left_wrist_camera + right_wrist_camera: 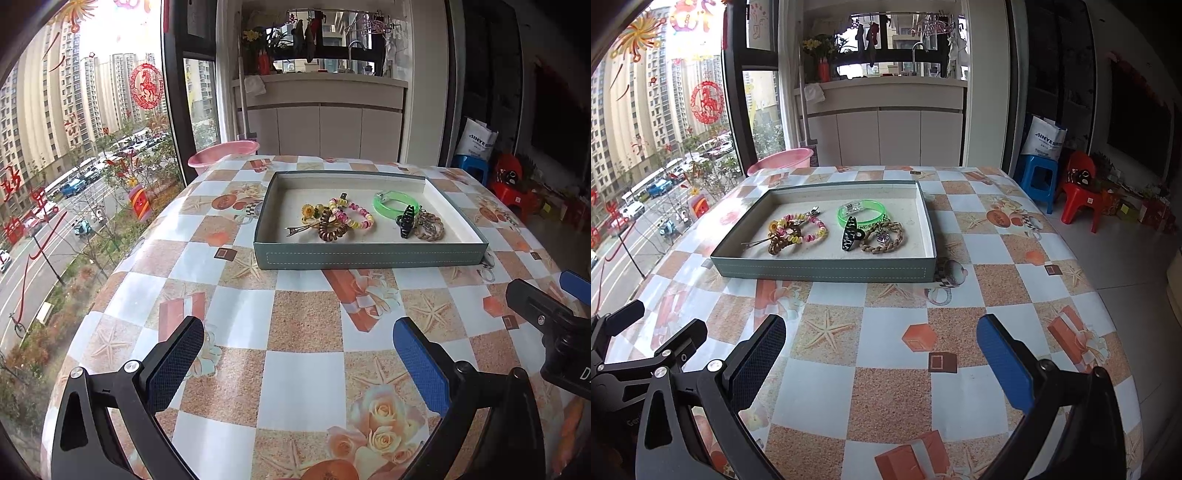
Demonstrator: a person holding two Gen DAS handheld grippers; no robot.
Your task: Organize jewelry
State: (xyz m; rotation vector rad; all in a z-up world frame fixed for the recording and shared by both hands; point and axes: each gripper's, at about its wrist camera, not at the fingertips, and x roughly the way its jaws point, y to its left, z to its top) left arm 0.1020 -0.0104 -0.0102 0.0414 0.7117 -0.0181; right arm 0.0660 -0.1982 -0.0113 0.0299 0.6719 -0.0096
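A shallow grey-green tray (369, 255) (827, 272) sits on the checked table. In it lie a green bangle (395, 202) (862, 214), a black claw clip (407, 220) (849, 233), a braided brown bracelet (430, 227) (882, 238), pink-yellow spiral hair ties (354, 216) (809, 227), a brown spiral tie (332, 230) (779, 244) and a metal hair clip (301, 229) (755, 242). My left gripper (297, 363) is open and empty, above the table in front of the tray. My right gripper (881, 356) is open and empty, also short of the tray.
The right gripper's body (554, 325) shows at the right of the left wrist view; the left gripper's body (635, 343) shows at the left of the right wrist view. A pink basin (221, 152) stands beyond the table's far left corner. Red and blue stools (1067, 181) stand on the floor at right.
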